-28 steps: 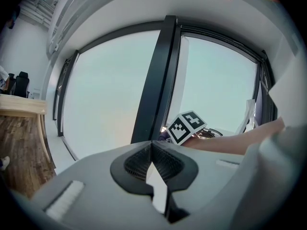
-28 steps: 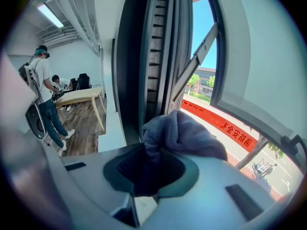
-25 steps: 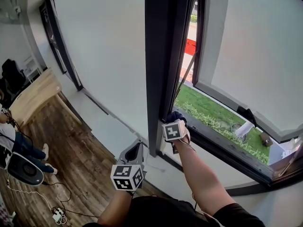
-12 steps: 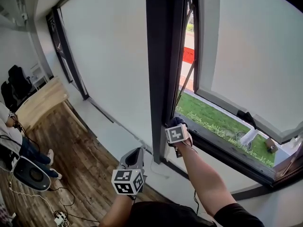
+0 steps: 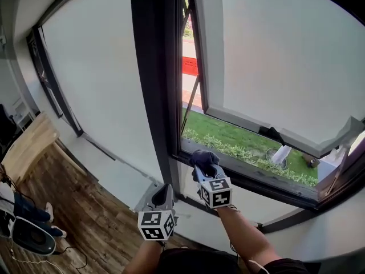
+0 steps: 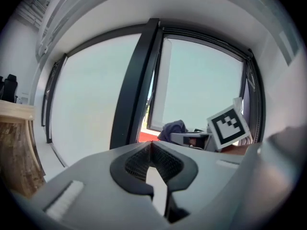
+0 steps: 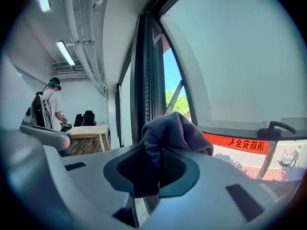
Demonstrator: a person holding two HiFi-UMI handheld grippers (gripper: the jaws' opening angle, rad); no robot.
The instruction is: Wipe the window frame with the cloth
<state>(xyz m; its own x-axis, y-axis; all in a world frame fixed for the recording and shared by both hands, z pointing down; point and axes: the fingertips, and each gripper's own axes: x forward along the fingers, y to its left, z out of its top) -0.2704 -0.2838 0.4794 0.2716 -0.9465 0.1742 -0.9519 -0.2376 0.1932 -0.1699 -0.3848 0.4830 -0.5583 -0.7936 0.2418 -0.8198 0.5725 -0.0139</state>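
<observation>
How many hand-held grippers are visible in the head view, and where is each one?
2. The left hand-held gripper is low, before the white wall under the window frame, shut and empty. The right hand-held gripper holds the dark cloth at that frame's lower rail.

A: What is seen of the room?
B: A wood-plank floor [image 5: 85, 221] is laid below a white wall [image 5: 120, 164], and a pale wooden table [image 5: 25, 147] is set at the left.
A: And the windows?
B: Large white panes [image 5: 97, 67] are held in a dark window frame [image 5: 151, 67]. One sash [image 5: 274, 56] is swung outward, and grass [image 5: 239, 144] is seen below it. Strip lights [image 7: 65, 53] are lit overhead.
</observation>
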